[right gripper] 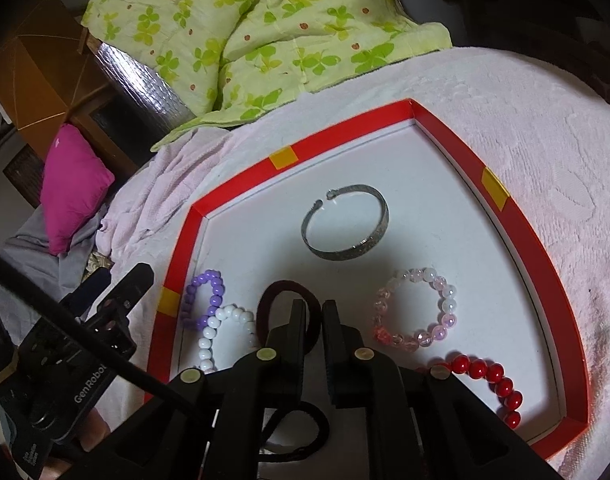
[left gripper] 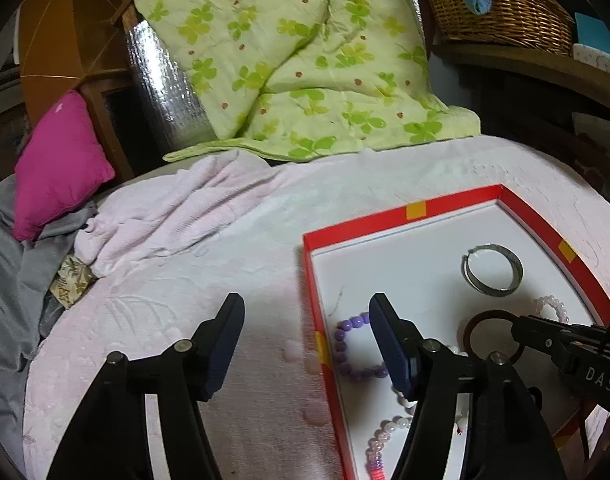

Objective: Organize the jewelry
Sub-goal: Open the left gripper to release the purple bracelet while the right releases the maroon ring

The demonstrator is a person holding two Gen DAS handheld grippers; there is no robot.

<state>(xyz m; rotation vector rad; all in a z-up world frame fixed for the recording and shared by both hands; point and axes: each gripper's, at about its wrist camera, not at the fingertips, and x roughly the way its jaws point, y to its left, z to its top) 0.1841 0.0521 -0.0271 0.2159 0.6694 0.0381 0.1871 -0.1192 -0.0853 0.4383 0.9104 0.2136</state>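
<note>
Jewelry tray [right gripper: 517, 236] risk: my right hand-held gripper [right gripper: 313, 312], pinching the maroon hair tie [right gripper: 281, 286], could drag neighbouring beads, while my left hand-held gripper [left gripper: 305, 332] is spread, empty.

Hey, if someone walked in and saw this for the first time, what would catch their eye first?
Probably the shallow red-rimmed cardboard box with a white floor, lying on the pale pink bedspread and holding bracelets. A silver open cuff bangle lies near its middle, with a glossy red bead bracelet by the near right corner. Behind the bed, the green clover-print quilt stands out too.
</note>
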